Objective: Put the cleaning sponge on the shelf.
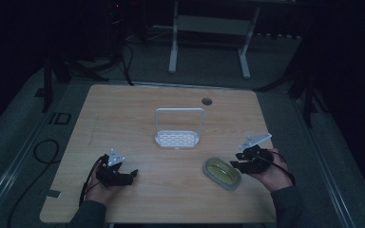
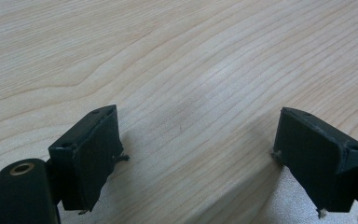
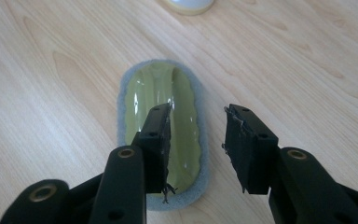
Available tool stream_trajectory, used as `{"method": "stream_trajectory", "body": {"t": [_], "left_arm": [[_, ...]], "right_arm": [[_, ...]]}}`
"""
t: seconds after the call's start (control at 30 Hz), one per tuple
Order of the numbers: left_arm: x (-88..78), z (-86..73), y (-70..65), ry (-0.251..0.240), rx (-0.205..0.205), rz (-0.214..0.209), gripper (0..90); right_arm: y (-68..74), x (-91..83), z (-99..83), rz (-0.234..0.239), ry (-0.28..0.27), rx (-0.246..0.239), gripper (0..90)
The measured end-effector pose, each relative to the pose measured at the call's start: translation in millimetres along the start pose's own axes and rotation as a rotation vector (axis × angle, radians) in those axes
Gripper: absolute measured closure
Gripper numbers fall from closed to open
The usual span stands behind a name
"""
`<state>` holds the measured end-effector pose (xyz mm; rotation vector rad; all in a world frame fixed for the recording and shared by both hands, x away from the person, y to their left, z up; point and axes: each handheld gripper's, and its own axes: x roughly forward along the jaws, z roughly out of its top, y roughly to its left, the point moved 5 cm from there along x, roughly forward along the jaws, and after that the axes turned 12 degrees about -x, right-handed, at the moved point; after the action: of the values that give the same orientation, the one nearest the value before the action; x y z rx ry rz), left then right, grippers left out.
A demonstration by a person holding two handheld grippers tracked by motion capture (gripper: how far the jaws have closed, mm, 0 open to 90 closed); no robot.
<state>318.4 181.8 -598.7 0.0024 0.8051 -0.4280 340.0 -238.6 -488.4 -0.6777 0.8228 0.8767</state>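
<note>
Right tongs hover part-open over the green sponge, gripping nothing. Left tongs sit wide open, empty, above bare tabletop.

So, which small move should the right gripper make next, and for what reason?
Probably shift the right gripper a little sideways and lower it, so the green scrubber comes between its jaws. They stand open with nothing between them: one jaw is over the scrubber's grey edge, the other over the bare table.
</note>
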Motion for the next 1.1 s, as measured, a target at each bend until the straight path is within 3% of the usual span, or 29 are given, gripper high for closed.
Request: {"method": "stream_trajectory", "body": {"t": [1.1], "left_arm": [[0.1,0.0,-0.1,-0.002,-0.002,0.0,14.7]], "right_arm": [[7.4,20.5,16.3,0.091,0.15,-0.069,60.0]]}}
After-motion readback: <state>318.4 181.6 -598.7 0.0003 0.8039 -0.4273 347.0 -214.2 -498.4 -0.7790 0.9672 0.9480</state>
